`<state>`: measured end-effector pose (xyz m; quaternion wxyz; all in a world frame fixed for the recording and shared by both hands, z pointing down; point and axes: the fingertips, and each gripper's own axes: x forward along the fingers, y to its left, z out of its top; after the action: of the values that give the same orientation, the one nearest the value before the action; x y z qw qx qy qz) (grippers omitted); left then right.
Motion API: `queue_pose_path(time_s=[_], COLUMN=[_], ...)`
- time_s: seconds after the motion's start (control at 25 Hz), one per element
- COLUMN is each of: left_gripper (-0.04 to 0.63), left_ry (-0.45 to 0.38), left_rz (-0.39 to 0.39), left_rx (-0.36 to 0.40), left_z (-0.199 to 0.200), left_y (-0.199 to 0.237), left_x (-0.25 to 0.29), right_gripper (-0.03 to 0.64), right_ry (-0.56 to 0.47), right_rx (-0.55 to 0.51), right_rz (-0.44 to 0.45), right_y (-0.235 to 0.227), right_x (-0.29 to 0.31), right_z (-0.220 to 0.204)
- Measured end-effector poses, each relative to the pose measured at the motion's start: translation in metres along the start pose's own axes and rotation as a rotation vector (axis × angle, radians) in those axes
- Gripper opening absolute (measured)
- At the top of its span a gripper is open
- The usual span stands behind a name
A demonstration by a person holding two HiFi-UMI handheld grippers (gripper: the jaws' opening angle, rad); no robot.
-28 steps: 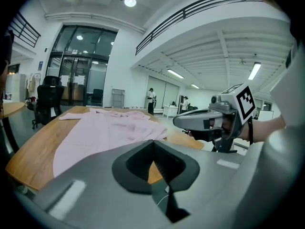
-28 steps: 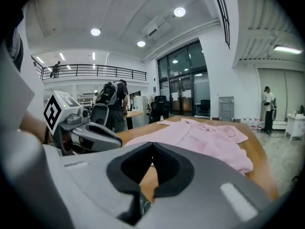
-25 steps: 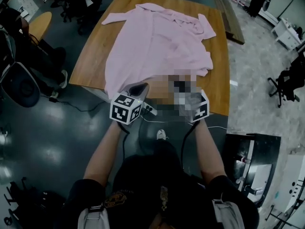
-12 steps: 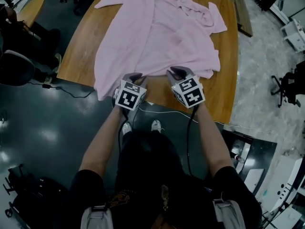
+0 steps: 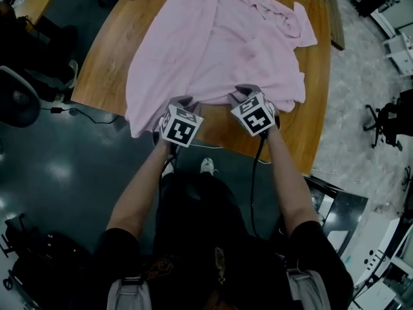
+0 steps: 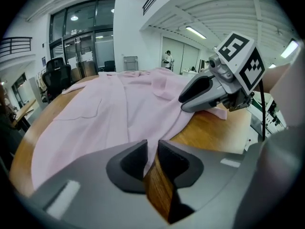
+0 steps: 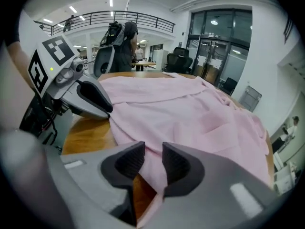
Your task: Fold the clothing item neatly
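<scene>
**Hem not yet gripped, no fold made**

No fold anywhere in the pink garment (image 5: 213, 44). Laid out in a single layer along the wooden table (image 5: 106, 63), with the near hem (image 5: 213, 101) close to the table's near edge. Rumpled and bunched at the far right around one sleeve (image 5: 293, 28). Drooping over the table edge at the near left corner (image 5: 137, 118). Judged from that lie: at the very start, with the smoothing and every fold left to do.

At the hem, side by side but apart:
- The left gripper (image 6: 152, 152), fingers just opened to a narrow gap. Set over the hem's edge above bare wood, not pinching.
- The right gripper (image 7: 153, 157), likewise just opened and a shade wider. Set around a ridge of pink cloth in the gap, pads not pressing on it.

Nothing held by either.

Probably called for next: closing on the hem at both points and carrying it toward the far end. Worth minding first: the bunched sleeve and the hanging corner, both likely to spoil a neat edge.

Farther out: dark floor (image 5: 58, 173) and an office chair (image 5: 16, 99) off to the left.
</scene>
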<state>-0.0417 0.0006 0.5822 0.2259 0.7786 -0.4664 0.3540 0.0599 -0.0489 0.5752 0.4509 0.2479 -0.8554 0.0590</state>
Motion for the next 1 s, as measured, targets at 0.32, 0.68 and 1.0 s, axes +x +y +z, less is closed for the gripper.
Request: queue_pose_path(time_s=[0.32, 0.68, 1.0], left_gripper=[0.018, 0.014, 0.014], left_ry=[-0.005, -0.023, 0.080], left_rz=[-0.025, -0.119, -0.266], left_rx=[-0.027, 0.066, 0.235], left_z=[0.003, -0.015, -0.081], left_y=[0.000, -0.006, -0.029], left_x=[-0.014, -0.061, -0.095], right_gripper=[0.011, 0.009, 0.009], right_ry=[-0.009, -0.051, 0.014], right_rx=[0.008, 0.062, 0.216], right_rz=[0.038, 0.010, -0.041], right_y=[0.007, 0.062, 0.148], right_x=[-0.015, -0.066, -0.078], right_z=[0.002, 0.007, -0.030])
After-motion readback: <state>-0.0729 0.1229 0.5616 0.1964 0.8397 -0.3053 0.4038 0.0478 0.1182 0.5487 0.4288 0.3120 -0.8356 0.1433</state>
